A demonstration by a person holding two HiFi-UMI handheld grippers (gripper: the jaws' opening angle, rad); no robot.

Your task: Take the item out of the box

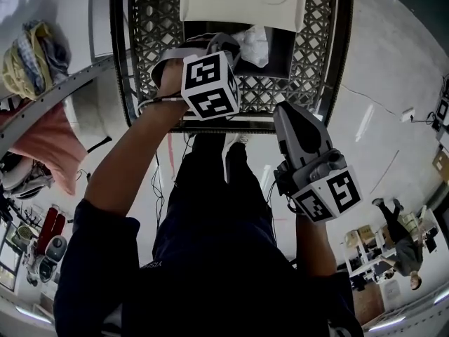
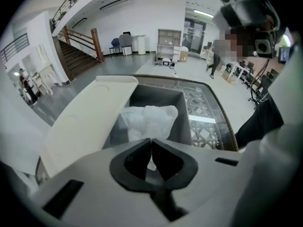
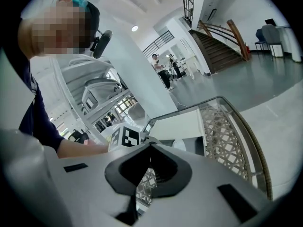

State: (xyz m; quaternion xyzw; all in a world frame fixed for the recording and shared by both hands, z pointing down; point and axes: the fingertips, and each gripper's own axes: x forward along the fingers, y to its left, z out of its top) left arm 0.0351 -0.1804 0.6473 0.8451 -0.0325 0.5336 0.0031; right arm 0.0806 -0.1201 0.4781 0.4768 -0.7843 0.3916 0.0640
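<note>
Looking down in the head view, the left gripper (image 1: 223,46) reaches into the box (image 1: 279,53), nearer the white bagged item (image 1: 254,44) than the right gripper (image 1: 286,112). Left gripper view: jaws pinch the item's near edge, its bulk straight ahead. Right gripper view: jaws together, empty, outside the box.

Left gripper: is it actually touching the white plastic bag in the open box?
Touching. The left gripper view shows the left gripper with its jaws closed together on a fold of the white plastic bag, which lies in the open box.
</note>
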